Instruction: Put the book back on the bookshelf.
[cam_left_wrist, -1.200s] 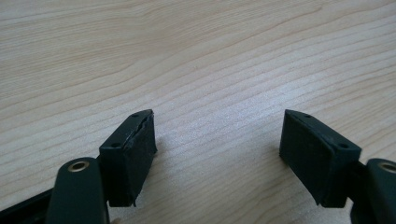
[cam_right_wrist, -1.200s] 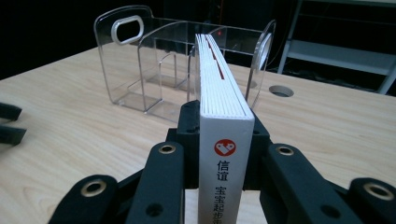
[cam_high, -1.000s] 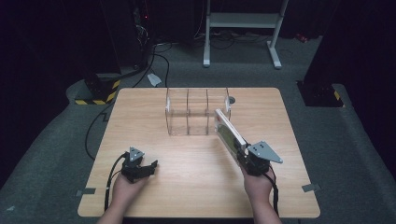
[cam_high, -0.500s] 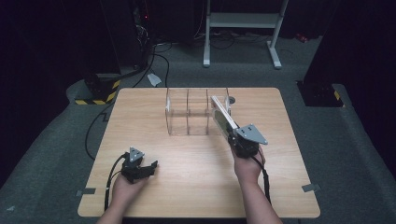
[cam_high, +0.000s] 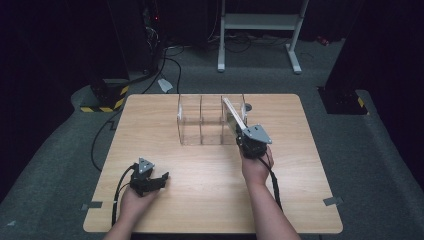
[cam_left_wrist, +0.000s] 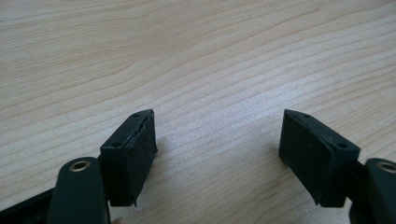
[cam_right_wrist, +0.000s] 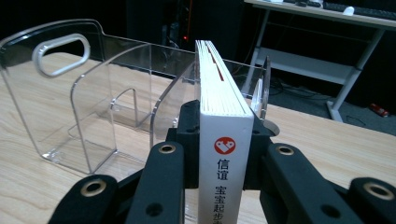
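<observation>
My right gripper (cam_high: 244, 138) is shut on a white book (cam_high: 233, 116), whose spine (cam_right_wrist: 225, 154) with a red logo and black characters faces the right gripper view. The book stands on edge, its far end reaching into the rightmost slot of a clear acrylic file rack (cam_high: 200, 120) with three compartments (cam_right_wrist: 93, 112). Near the table's front left, my left gripper (cam_high: 159, 179) rests low on the wood. Its jaws stand wide apart in the left gripper view (cam_left_wrist: 217, 149), with bare wood between them.
The wooden table (cam_high: 150, 130) has open surface left of and in front of the rack. A small dark round object (cam_high: 248, 106) lies behind the rack. Cables (cam_high: 170, 65) and a white metal stand (cam_high: 260, 22) occupy the dark floor beyond.
My right gripper has carried the book forward and leftward from the table's right side to the rack, and the book's far end now enters the rightmost slot. The left gripper has stayed still.
</observation>
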